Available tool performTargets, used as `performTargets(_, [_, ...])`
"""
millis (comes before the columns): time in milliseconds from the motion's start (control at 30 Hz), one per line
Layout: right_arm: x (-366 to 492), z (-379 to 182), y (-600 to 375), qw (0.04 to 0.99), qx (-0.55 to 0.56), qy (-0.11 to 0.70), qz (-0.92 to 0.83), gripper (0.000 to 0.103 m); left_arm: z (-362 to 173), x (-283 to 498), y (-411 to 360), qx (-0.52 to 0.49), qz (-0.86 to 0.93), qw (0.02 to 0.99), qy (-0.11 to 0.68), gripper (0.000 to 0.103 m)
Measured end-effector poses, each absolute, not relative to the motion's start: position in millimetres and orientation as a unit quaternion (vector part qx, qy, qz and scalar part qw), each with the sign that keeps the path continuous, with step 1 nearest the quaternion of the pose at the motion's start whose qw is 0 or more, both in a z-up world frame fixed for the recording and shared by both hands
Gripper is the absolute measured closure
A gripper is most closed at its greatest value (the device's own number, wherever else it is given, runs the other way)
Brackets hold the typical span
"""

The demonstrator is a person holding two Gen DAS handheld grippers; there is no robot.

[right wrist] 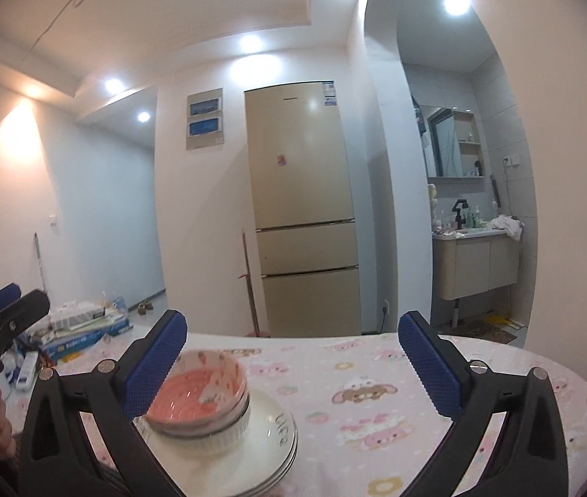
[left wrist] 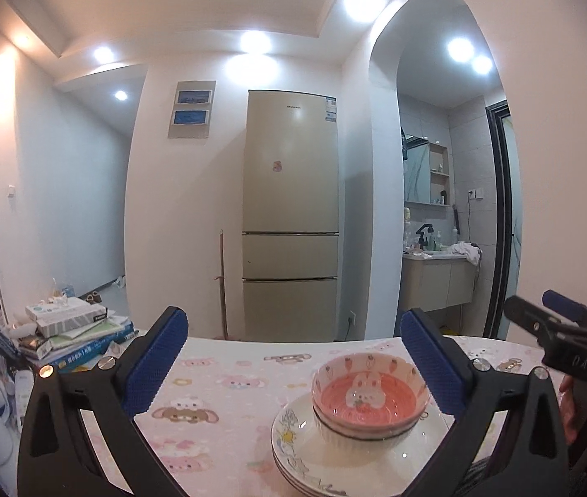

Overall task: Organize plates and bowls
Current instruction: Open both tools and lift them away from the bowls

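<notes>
Pink bunny-print ceramic bowl [left wrist: 370, 393] sits nested in a white ribbed bowl [left wrist: 359, 435], both stacked on a pile of white round plates [left wrist: 293, 451] on the table [left wrist: 227, 377] with its pink cartoon cloth. Left tongs [left wrist: 293, 366] and right tongs [right wrist: 293, 366] are both spread wide, gripping nothing. Beige fridge [left wrist: 291, 211] stands behind.

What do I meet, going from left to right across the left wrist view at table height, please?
Pile of books and boxes → left pad of the left hand-held gripper → pink rabbit bowl, stacked in a white bowl on the plates → right pad → the right hand-held gripper at the edge.
</notes>
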State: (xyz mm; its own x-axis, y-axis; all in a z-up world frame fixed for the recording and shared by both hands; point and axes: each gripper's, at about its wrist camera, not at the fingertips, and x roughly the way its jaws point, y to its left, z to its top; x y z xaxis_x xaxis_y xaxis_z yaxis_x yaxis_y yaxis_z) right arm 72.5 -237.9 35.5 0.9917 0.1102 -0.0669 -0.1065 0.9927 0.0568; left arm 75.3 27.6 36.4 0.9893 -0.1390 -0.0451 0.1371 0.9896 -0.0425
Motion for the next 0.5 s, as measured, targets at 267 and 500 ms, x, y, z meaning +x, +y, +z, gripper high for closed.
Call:
performTargets(267, [55.8, 13.1, -212.9, 0.998, -0.013, 0.02, 0.057, 0.0, 9.4, 52.0, 28.8, -0.017, -0.059, 0.998, 0.019, 0.0])
performTargets(500, [58.2, 3.2, -213.2, 0.998, -0.021, 0.032, 0.049, 0.0, -2.6, 57.6, 38.4, -0.037, -0.043, 0.997, 0.047, 0.0])
